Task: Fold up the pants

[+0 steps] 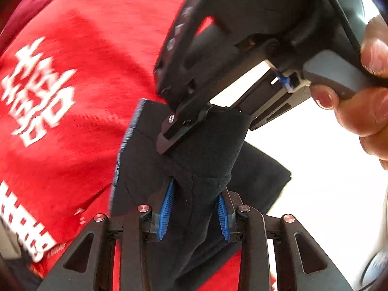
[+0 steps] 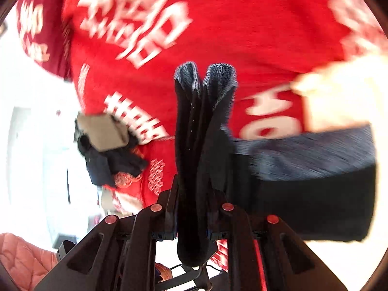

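Pants hang bunched in the air over a red cloth with white characters. Left tool clamps a dark fold; right tool grips the grey-banded edge. White open space lies beyond the cloth's edge.

A red cloth printed with large white characters fills most of the background ahead of both claws. Past its edge, to the left of the right claw, the room is washed out in bright white light. A pink quilted cushion sits low at that claw's left.
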The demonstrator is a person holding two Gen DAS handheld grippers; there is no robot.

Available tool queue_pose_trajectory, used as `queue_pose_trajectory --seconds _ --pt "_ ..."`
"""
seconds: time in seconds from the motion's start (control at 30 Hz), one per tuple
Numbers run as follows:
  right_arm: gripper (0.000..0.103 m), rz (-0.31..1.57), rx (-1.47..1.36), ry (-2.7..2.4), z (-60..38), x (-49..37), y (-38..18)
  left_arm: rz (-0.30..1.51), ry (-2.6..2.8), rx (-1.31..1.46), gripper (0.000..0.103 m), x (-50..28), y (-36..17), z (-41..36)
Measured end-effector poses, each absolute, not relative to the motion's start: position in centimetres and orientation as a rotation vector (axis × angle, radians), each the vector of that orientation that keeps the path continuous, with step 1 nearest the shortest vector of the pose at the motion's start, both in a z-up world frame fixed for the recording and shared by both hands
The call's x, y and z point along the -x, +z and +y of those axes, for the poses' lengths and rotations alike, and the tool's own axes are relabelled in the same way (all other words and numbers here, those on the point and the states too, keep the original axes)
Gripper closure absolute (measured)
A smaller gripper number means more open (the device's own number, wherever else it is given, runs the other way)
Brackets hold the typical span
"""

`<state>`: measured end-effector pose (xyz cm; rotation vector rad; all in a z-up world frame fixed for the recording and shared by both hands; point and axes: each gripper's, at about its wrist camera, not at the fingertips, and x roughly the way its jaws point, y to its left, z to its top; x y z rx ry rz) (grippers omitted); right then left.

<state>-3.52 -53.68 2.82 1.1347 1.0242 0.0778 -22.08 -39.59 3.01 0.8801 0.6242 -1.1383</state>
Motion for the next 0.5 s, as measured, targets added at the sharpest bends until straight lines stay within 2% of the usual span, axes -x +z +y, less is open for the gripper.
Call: queue_pose_trajectory --seconds 0.2,0.27,0.33,0.5 --pt "0.085 1.055 -1.236 -0.087 -59.5 12.1 -3.0 0.729 -1.164 -0.99 0.069 25.0 -2.4 -42.3" --pt "0.085 1.083 -1.247 -0.119 -60.4 13.9 -4.9 0.74 -1.168 -1.016 0.062 25.0 -2.7 -41.9" --pt "0.085 1.11 -1.244 -0.138 -60.5 14.7 -6.5 0.784 -1.175 -0.982 0.037 24.1 -2.1 -40.9" --pt "0.079 1.136 -1.217 -0.172 -59.7 15.2 -7.4 0.807 -1.126 -0.908 0.035 20.5 1.3 -37.8"
